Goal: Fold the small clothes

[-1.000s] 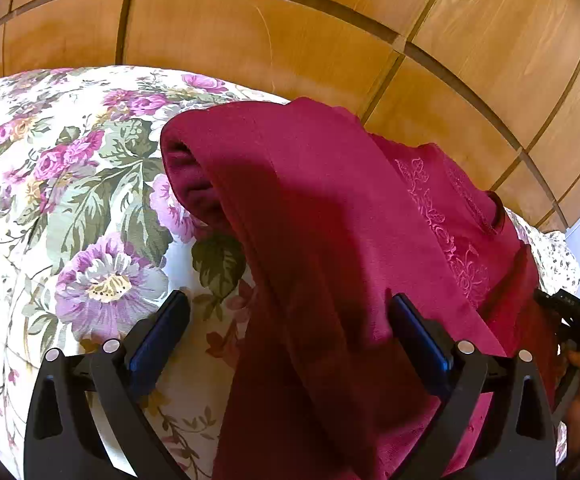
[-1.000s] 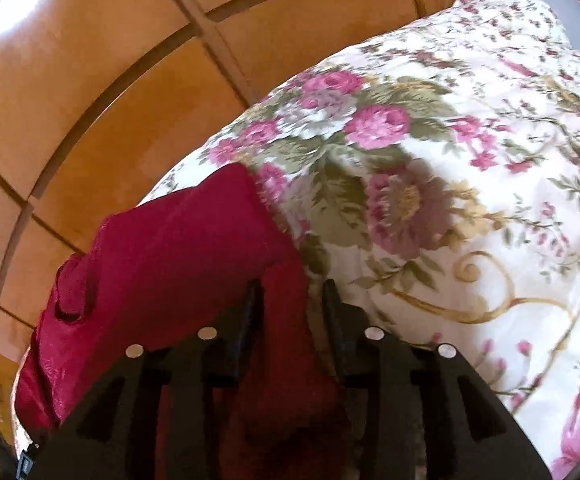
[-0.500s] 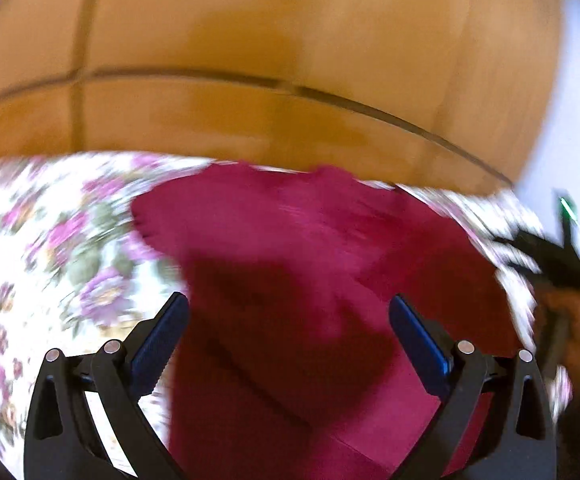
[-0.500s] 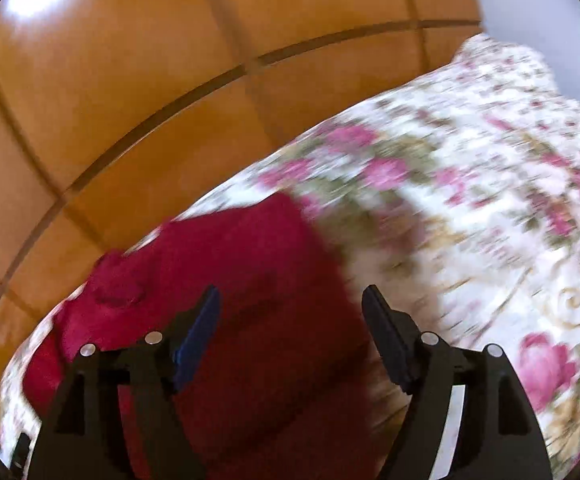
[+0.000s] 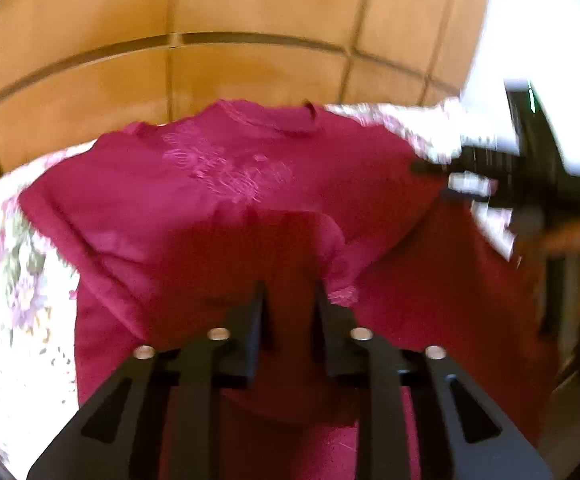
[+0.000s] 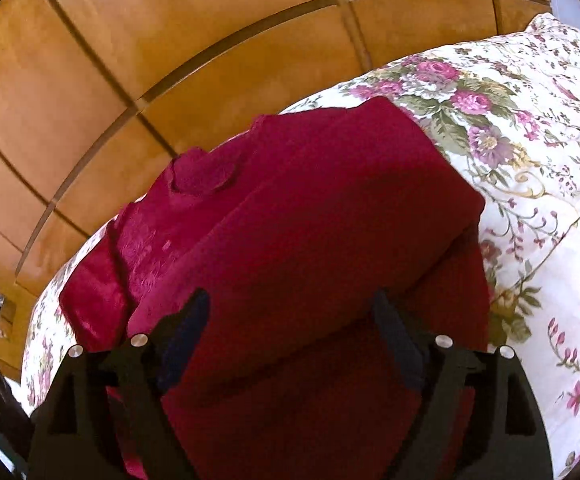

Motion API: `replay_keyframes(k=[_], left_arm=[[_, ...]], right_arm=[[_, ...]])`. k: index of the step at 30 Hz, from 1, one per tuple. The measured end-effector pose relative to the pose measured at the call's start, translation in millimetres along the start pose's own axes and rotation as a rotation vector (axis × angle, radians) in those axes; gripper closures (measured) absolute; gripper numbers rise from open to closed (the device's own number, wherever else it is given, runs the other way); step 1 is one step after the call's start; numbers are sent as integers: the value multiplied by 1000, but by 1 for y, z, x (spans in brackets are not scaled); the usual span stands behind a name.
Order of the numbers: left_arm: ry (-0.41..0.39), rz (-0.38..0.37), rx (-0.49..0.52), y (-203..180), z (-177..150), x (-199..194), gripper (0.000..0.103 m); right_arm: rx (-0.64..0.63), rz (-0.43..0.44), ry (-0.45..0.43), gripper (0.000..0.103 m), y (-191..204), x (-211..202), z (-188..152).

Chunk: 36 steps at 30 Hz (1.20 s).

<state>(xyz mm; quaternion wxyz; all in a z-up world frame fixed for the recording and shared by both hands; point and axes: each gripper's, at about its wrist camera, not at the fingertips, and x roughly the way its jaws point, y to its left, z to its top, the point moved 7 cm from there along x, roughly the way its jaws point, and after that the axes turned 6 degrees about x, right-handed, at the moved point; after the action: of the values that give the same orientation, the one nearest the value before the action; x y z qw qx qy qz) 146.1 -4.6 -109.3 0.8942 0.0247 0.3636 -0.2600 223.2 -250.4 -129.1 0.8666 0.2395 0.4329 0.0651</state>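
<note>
A dark red garment [image 5: 218, 184] with pink embroidery on its chest lies on a floral bedspread [image 5: 14, 288]. My left gripper [image 5: 288, 300] is shut on a fold of its cloth near the lower edge. In the right wrist view the same garment [image 6: 309, 232] lies partly folded, one side laid over the middle. My right gripper [image 6: 293, 312] is open just above it, with cloth between and below the fingers but not pinched. The right gripper also shows, blurred, in the left wrist view [image 5: 501, 184] at the garment's right edge.
A wooden panelled headboard [image 6: 210, 40] rises right behind the garment. The floral bedspread [image 6: 529, 184] stretches out to the right. A white wall [image 5: 537, 40] shows at the far right of the left wrist view.
My left gripper went from open to shut on the cloth. My right gripper let go of the fold it held and opened. Both views have shifted.
</note>
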Motion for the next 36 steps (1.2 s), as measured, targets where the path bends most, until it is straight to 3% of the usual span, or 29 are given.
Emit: replay_keyframes(k=[3, 7, 11, 15, 18, 19, 21, 25, 27, 30, 32, 36], left_arm=[[-43, -37, -138, 14, 15, -12, 90], [-97, -138, -407, 50, 37, -32, 92], [-161, -153, -506, 71, 50, -53, 92], [-178, -181, -547, 69, 63, -62, 92], [-186, -214, -497, 44, 79, -61, 92], [-189, -220, -475, 37, 82, -62, 92], [-184, -228, -402, 11, 89, -56, 92], [-149, -228, -340, -18, 89, -28, 91], [-120, -233, -326, -24, 85, -13, 80], [-72, -185, -351, -21, 66, 5, 39], [-83, -168, -401, -8, 53, 1, 20], [-133, -25, -428, 32, 33, -19, 19]], right_arm=[[-4, 12, 15, 19, 3, 1, -8], [-14, 41, 33, 19, 12, 2, -12], [-41, 65, 57, 18, 22, 5, -17], [-36, 141, 60, 18, 35, 2, -18], [11, 316, 68, 15, 51, -6, -15], [47, 424, 90, 14, 59, -9, -15], [86, 550, 126, 13, 70, -13, -16], [79, 643, 174, 11, 84, -15, -21], [121, 664, 252, 10, 82, -4, -27], [216, 656, 280, 8, 70, 10, -31], [249, 627, 301, 9, 63, 19, -33], [199, 559, 309, 13, 64, 27, -33]])
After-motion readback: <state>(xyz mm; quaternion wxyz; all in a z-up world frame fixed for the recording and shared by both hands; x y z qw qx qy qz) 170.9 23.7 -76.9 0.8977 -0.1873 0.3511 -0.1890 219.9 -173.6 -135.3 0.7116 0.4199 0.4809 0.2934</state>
